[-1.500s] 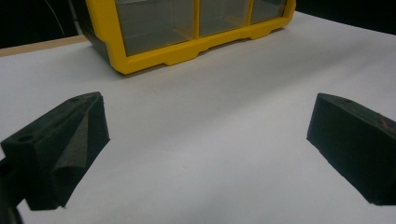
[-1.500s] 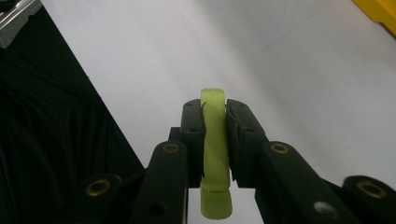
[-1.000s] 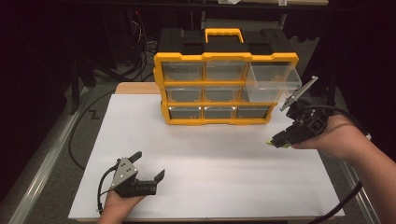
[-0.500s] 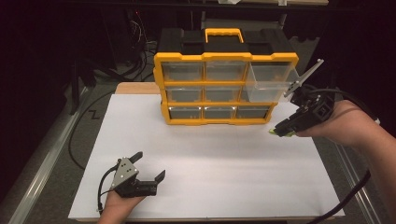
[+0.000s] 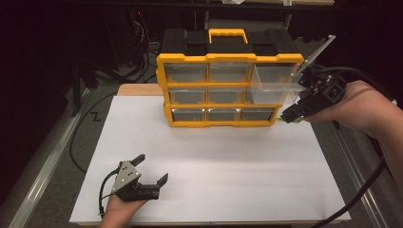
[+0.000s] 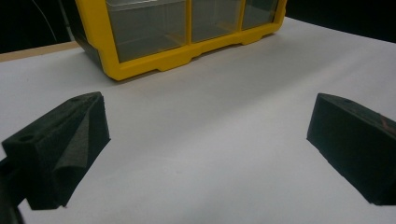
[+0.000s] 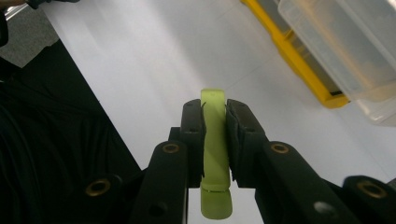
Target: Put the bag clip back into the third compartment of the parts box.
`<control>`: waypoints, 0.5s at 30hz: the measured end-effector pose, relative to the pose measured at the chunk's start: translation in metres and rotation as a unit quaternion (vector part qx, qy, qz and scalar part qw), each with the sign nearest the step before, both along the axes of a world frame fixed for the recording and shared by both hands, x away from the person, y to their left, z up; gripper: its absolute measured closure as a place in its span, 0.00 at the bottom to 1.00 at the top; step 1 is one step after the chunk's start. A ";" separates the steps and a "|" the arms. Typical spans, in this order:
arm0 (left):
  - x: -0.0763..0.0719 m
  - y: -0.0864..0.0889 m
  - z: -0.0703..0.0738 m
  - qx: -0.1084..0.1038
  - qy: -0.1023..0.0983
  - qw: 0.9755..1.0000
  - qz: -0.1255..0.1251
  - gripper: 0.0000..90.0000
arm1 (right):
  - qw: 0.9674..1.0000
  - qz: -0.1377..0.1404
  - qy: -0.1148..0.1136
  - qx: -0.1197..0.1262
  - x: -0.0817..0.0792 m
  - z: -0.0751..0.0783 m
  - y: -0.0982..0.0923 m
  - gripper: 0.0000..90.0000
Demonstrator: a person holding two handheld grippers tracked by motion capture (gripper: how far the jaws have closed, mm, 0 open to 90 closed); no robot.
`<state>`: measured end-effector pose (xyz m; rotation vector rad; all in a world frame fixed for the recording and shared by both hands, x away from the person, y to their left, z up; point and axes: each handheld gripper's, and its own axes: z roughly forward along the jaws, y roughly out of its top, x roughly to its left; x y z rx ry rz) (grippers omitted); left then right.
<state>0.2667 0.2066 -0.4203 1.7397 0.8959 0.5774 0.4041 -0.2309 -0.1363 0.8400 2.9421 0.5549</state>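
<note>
My right claw [image 7: 215, 126] pinches a thin, light, probably stiff lime-green strip [image 7: 215, 140] mid-length, just beside the organizer's pulled-out clear drawer [image 5: 275, 83], while my left claw [image 5: 151, 172] rests wide open and empty on the table [image 5: 228, 161].

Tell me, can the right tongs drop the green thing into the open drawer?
Probably yes. The right tongs, shut on the green thing, sit just below the pulled-out drawer, whose open top looks free; they'd need to lift first.

Flat lime-green strip [image 7: 215, 154] clamped between right gripper [image 7: 215, 122] fingers, beside pulled-out clear drawer [image 5: 275, 80].
</note>
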 end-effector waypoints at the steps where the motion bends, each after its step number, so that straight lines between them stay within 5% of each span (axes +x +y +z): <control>1: 0.000 0.000 0.000 0.000 0.000 1.000 0.000 0.01 | 1.000 0.000 -0.003 -0.001 0.001 0.003 0.000 0.88; 15: -0.001 0.001 -0.001 0.009 0.003 1.000 0.002 0.01 | 1.000 -0.009 -0.024 -0.004 0.020 0.032 0.005 0.88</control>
